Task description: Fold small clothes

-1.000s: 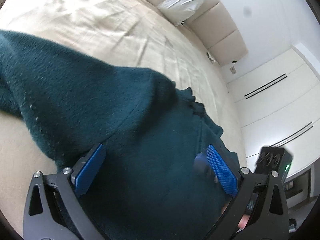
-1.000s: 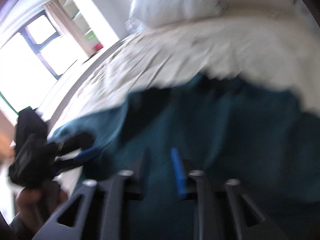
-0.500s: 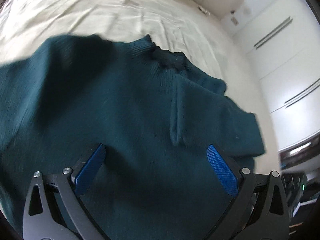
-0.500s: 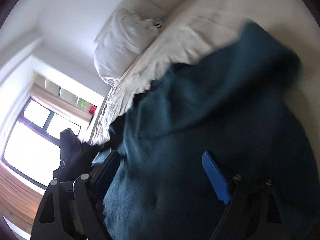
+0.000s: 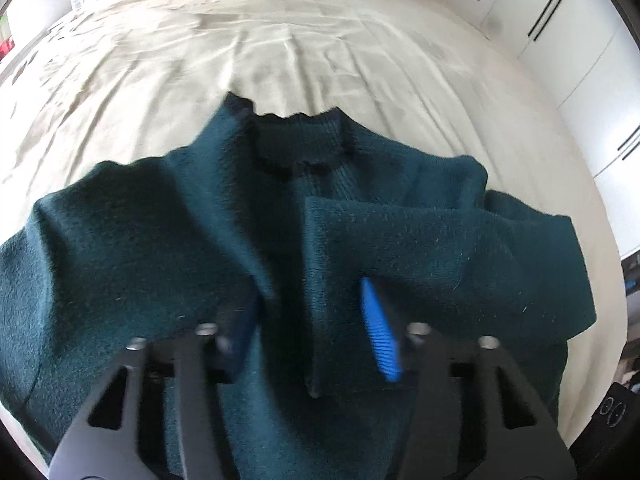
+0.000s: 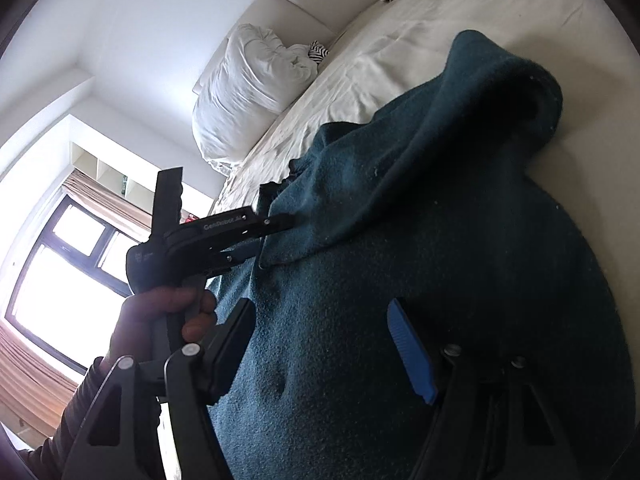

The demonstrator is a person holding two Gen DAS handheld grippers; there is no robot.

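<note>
A dark teal knit sweater [image 5: 168,264] lies on the cream bedsheet [image 5: 320,48], collar [image 5: 300,140] away from me. Its right sleeve [image 5: 440,248] is folded across the chest. My left gripper [image 5: 308,328] is half closed around the cuff edge of that sleeve, jaws still apart. In the right wrist view the left gripper [image 6: 276,236] reaches in from the left at the sleeve cuff [image 6: 296,236]. My right gripper [image 6: 324,348] is open and empty, hovering over the sweater body [image 6: 440,260].
White pillows [image 6: 248,92] and a padded headboard [image 6: 304,4] stand at the bed's far end. White wardrobe doors [image 5: 592,40] are on the right. A window [image 6: 60,264] with curtains is on the left.
The left gripper's jaws have narrowed from wide open onto the sleeve cuff. The sleeve now lies folded across the chest. The right gripper stays open and has drawn back over the body.
</note>
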